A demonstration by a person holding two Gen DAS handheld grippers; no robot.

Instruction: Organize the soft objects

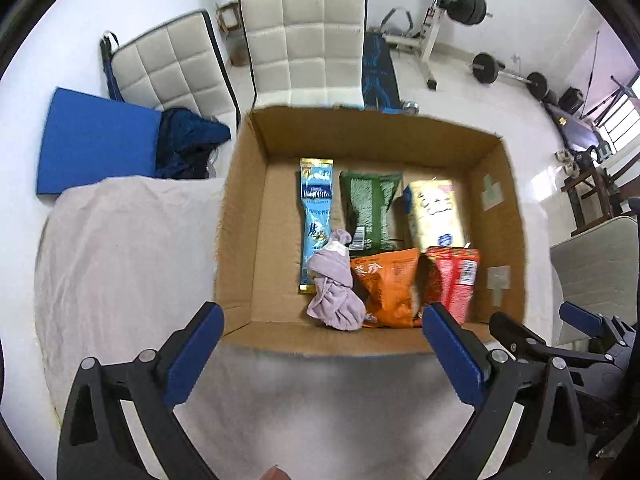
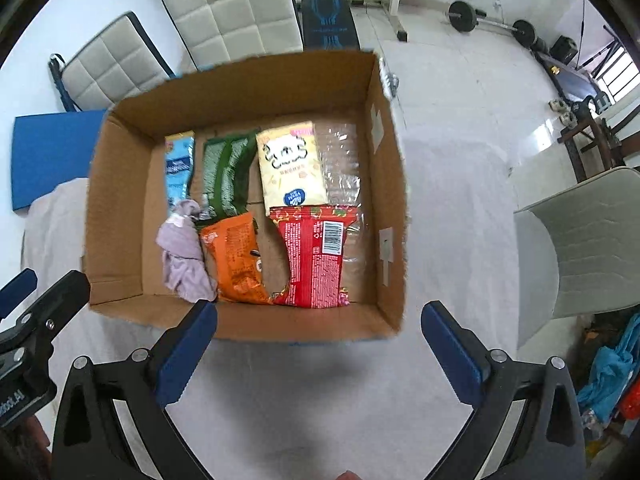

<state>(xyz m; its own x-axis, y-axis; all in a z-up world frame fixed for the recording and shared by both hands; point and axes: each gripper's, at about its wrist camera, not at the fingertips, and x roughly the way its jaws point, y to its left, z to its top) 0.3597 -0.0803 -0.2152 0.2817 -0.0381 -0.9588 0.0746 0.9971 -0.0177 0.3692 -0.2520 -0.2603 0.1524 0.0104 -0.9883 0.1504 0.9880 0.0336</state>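
An open cardboard box stands on a cloth-covered table. Inside lie a light blue packet, a green packet, a cream packet, an orange bag, a red bag, a clear plastic bag and a crumpled lilac cloth. My left gripper is open and empty, just before the box's near wall. My right gripper is open and empty, also at the near wall.
White padded chairs stand behind the box. A blue mat and a dark blue cloth lie at the left. A barbell rack stands at the back. Another chair is at the right.
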